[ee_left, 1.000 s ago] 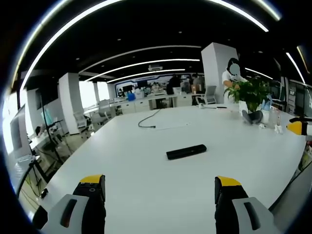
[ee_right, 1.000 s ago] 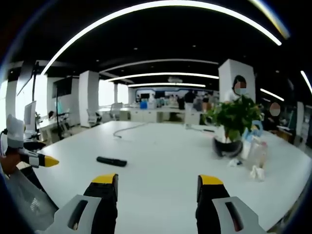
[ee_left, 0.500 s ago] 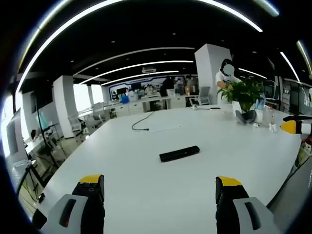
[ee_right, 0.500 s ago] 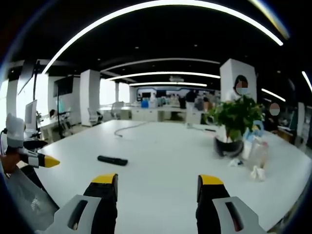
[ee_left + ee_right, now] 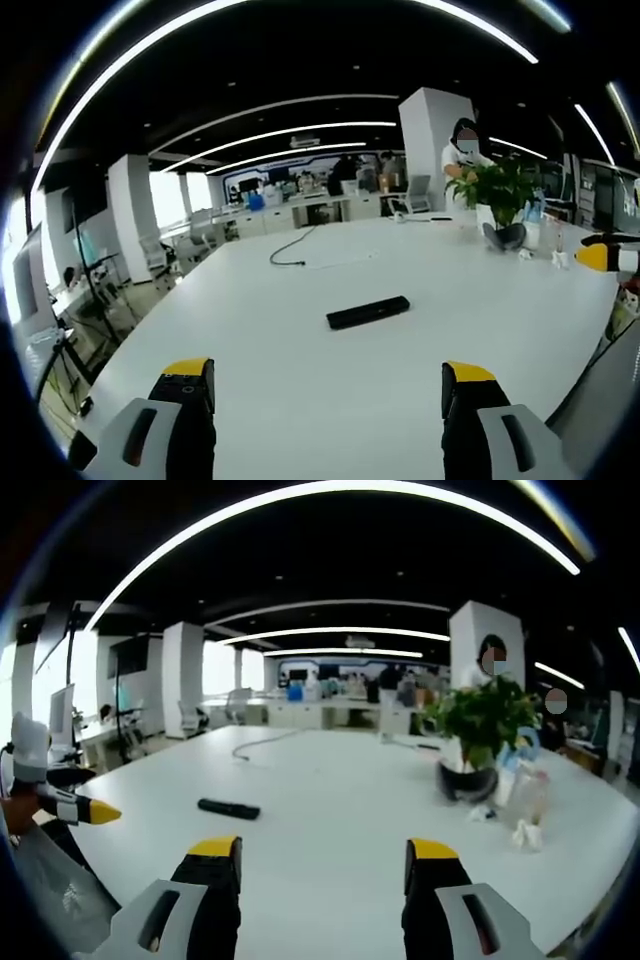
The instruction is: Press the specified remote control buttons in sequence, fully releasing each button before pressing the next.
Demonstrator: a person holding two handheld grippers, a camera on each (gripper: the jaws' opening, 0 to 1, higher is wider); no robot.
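Left gripper view: low over the near edge of the white table [image 5: 300,330], facing across it, remote control [image 5: 367,312] dead ahead at mid distance, potted plant [image 5: 503,195] far right of the remote. Right gripper view: also low at the table [image 5: 340,810] edge, further right, plant [image 5: 478,730] ahead-right and closer, remote [image 5: 229,809] left of centre. The 2 views share tabletop, remote, plant, black cable [image 5: 297,252] and the office behind.

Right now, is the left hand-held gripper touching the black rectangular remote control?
No, the left hand-held gripper is open, with bare white table between it and the black rectangular remote control.
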